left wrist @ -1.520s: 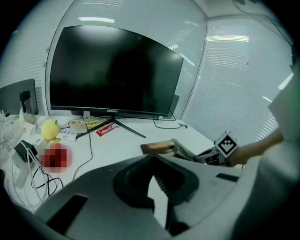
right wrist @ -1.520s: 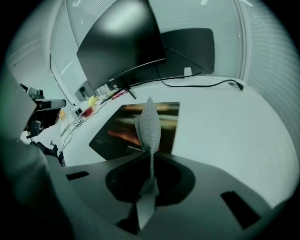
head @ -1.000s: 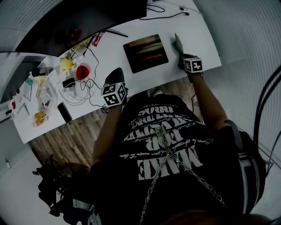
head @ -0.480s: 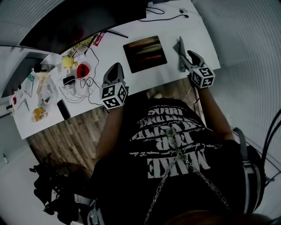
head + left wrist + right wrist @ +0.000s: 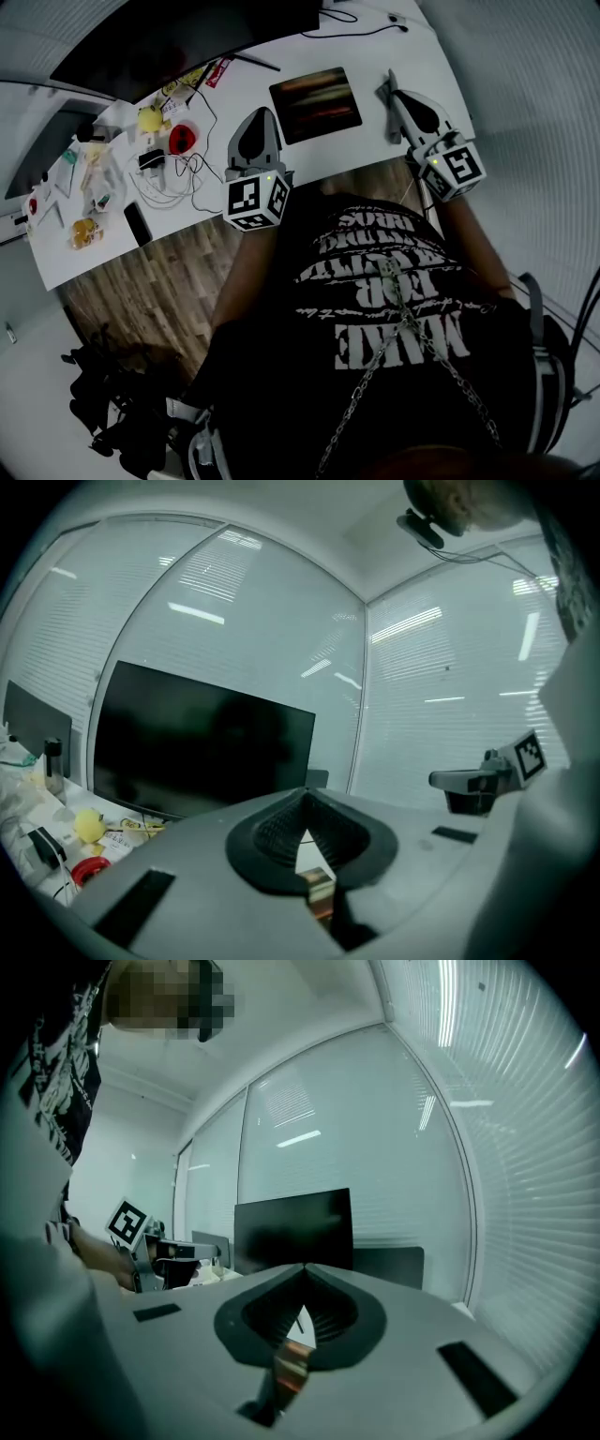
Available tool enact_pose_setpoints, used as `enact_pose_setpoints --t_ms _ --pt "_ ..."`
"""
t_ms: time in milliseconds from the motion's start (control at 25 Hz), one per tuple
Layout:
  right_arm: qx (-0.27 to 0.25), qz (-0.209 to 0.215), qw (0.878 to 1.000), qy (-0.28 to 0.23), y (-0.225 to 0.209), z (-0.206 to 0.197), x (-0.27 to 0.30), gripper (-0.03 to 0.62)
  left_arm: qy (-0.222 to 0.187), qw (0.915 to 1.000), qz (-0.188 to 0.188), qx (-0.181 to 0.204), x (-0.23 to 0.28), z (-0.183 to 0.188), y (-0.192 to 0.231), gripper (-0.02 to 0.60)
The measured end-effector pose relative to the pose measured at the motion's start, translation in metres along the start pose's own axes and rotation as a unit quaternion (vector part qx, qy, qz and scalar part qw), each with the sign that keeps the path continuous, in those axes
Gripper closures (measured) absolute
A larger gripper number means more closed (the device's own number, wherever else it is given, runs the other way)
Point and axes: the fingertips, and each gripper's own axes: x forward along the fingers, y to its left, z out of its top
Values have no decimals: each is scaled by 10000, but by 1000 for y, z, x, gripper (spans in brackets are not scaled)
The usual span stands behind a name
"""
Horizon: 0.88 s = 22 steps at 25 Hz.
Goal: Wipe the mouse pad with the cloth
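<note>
Grippers flank the work rather than touch it. The left gripper [image 5: 262, 114] and the right gripper [image 5: 394, 84] hang over the near edge of the white desk [image 5: 412, 42], both aimed roughly level at the wide black monitor [image 5: 187, 42] at the far side. The dark rectangular mouse pad [image 5: 315, 103] lies flat and bare on the desk between them, nearer the right one, with nothing resting on it.

In its own view the left gripper's jaws meet at the tips with nothing between them. The right gripper's jaws have just been closing and now meet too, also empty. What may be the grey cloth [image 5: 382, 90] shows only as a sliver on the desk just left of the right gripper's tip; it is too small to be sure.

With both tools shut on nothing and held clear of the pad, no wiping looks under way. Cables and small coloured items [image 5: 164, 141] crowd the desk's left part, well apart from the pad.
</note>
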Motion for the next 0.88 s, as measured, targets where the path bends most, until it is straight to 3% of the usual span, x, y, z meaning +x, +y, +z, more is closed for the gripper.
enact_pose_setpoints --t_ms 160,360,880 --pt "31 47 10000 46 7 -1 2 594 10 10000 -43 -15 -2 1 1 575" --pt "676 6 9977 -71 1 3 2 594 104 9996 -89 -254 -3 -6 1 575" --pt "612 9 9981 -22 5 3 15 594 142 9995 -190 -198 0 -1 10 575"
